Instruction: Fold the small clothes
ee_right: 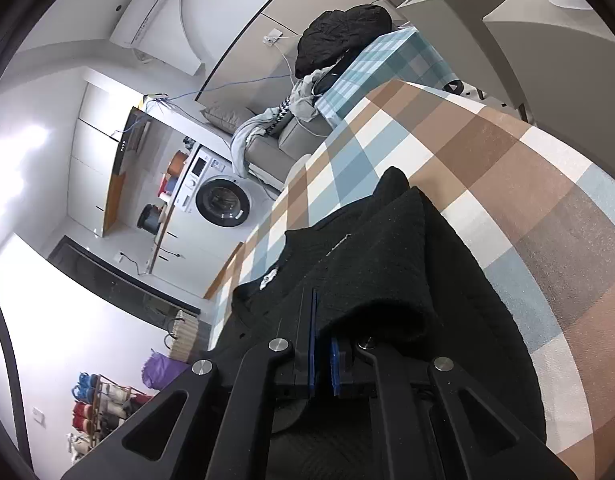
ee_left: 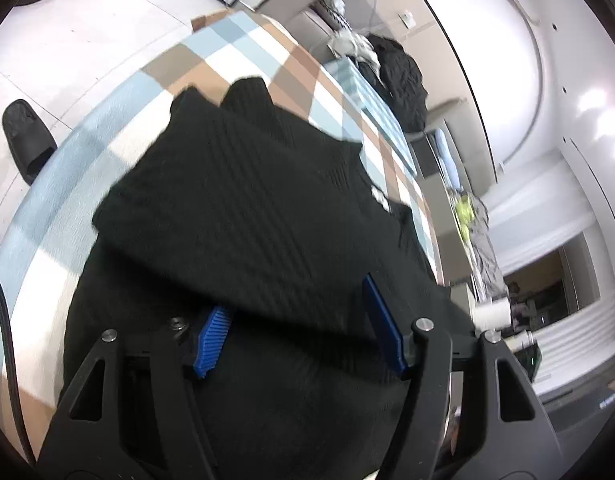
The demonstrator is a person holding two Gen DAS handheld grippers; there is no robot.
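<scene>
A checked cloth (ee_right: 487, 152) in brown, blue and white is spread over the work surface, with a washing machine (ee_right: 221, 200) seen far beyond its edge. On that cloth a black knitted garment (ee_left: 243, 200) is laid, one layer already turned over the layer below. The left gripper (ee_left: 295, 320) is held at the near edge of the garment with its blue pads (ee_left: 211, 338) set well apart, a fold of knit draped between them but not clamped. The right gripper (ee_right: 322, 344) is seen with its pads nearly together over a thin edge of the garment; whether that edge is truly pinched cannot be told. A lopsided fold is judged the main risk: with only one side secured, the loose side could slide or bunch on the cloth when the layer is carried across.
</scene>
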